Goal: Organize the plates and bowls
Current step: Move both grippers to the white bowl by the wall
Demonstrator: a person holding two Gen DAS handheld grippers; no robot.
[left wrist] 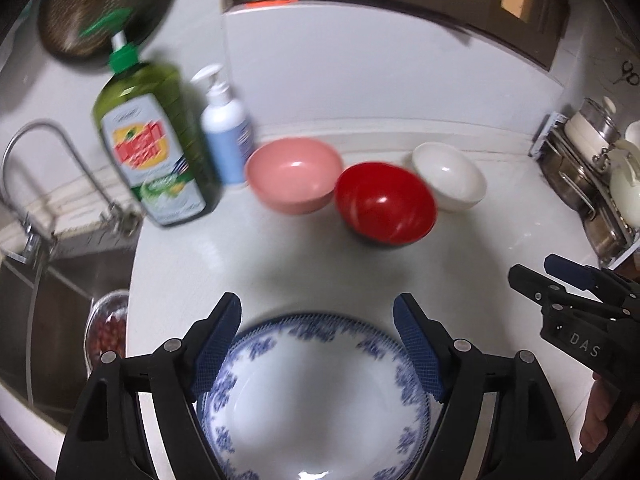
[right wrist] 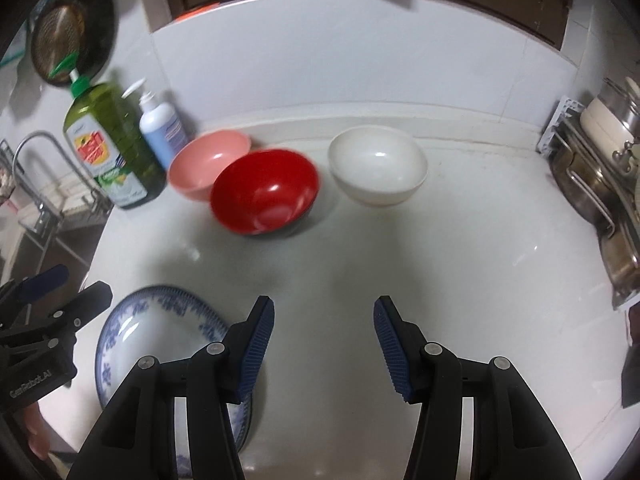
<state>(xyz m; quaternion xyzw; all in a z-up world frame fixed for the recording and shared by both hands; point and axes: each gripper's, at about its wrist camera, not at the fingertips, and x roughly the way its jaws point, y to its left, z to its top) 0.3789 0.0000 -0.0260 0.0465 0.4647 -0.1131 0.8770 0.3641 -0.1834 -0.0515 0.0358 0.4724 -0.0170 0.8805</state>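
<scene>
Only the left wrist view shows a glass dish (left wrist: 107,330) of red bits left of the blue-patterned plate (left wrist: 320,392); left claw (left wrist: 318,344) and right claw (right wrist: 324,344) both gape, empty.

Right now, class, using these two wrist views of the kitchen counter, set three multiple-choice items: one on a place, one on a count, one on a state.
1. Where does the red bowl stand?
A. between the pink bowl and the white bowl
B. in the sink
C. on the plate

2. How many bowls are on the counter?
A. one
B. three
C. five

3. How does the blue-patterned plate lie?
A. flat on the counter, nothing on it
B. upright in a rack
C. upside down on a bowl

Answers: 1 A, both views show it in the middle; 2 B, pink, red, white; 3 A, its bare face points up.
</scene>
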